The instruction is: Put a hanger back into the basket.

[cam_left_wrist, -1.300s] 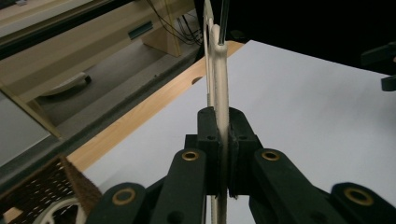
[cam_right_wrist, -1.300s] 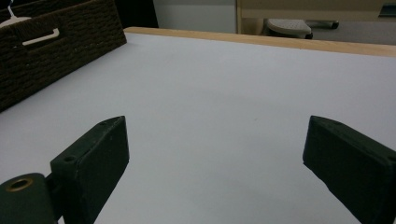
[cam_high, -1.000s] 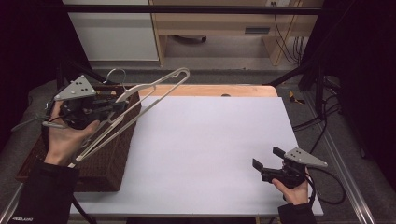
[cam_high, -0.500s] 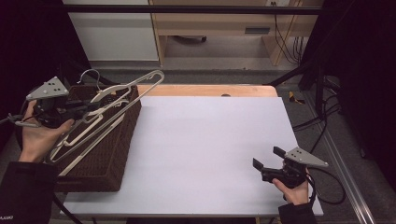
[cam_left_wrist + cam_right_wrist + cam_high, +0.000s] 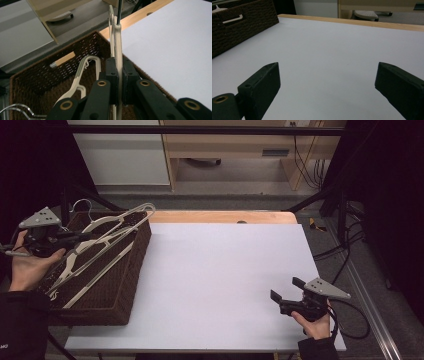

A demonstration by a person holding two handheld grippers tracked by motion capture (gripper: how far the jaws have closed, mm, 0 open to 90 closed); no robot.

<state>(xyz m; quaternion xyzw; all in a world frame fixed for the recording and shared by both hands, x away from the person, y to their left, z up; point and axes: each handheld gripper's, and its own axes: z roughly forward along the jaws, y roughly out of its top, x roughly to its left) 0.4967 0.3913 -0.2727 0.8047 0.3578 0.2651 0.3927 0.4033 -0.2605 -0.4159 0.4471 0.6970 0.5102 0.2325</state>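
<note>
At the left edge of the table, the left gripper (image 5: 75,238) has moved outward and down over the last second, and the cream hanger (image 5: 107,232) it carries, which earlier reached high across the table's near-left corner, now lies low over the brown wicker basket (image 5: 135,270). This points to the hanger being lowered into the basket; deposit looks near but not complete, since the hanger's far end rests at or just above the basket's back corner. In the left gripper view the jaws are clamped tight on the hanger's flat bar (image 5: 119,75), seen edge-on and running away toward the table's wooden border (image 5: 140,18). Other hangers (image 5: 82,75) already lie inside the basket beneath it, with a wire hook at the lower left. Centre: the white table surface (image 5: 220,275) carries nothing. Right: the right gripper (image 5: 287,292) sits near the front right corner, unchanged in place across the interval, held in the person's hand just above the surface. In the right gripper view its jaws stand wide apart, grasping nothing and touching nothing.
</note>
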